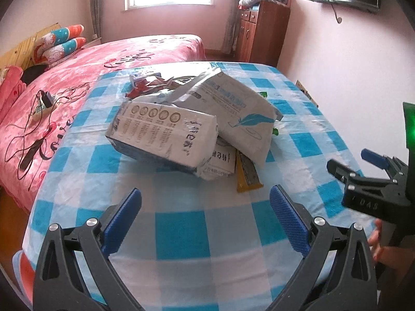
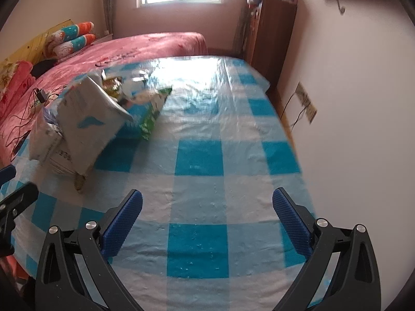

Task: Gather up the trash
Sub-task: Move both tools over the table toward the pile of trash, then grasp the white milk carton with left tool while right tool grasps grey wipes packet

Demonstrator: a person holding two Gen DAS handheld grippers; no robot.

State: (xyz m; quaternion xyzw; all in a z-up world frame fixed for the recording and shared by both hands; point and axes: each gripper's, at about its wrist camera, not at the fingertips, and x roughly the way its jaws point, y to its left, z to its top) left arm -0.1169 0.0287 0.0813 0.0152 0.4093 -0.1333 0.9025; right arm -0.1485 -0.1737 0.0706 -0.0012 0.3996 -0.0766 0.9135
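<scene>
A heap of trash lies on the table with the blue-and-white checked cloth (image 1: 181, 235). In the left wrist view a white printed pack (image 1: 163, 134) is nearest, a grey-white bag with a blue feather mark (image 1: 233, 114) leans behind it, a yellow wrapper (image 1: 247, 178) pokes out beneath, and crumpled wrappers (image 1: 147, 83) lie at the back. My left gripper (image 1: 206, 197) hangs open just short of the heap, nothing between its blue pads. In the right wrist view the feather bag (image 2: 88, 127) and a green wrapper (image 2: 153, 114) sit at left. My right gripper (image 2: 207, 198) is open over bare checked cloth (image 2: 199, 248).
A bed with a pink cover (image 1: 52, 98) runs along the table's left side, with a charger and cables (image 1: 44, 101) on it. A wooden cabinet (image 1: 262, 31) stands at the far end. A wall (image 2: 350, 90) borders the table's right edge. The right gripper's side (image 1: 363, 181) shows at right.
</scene>
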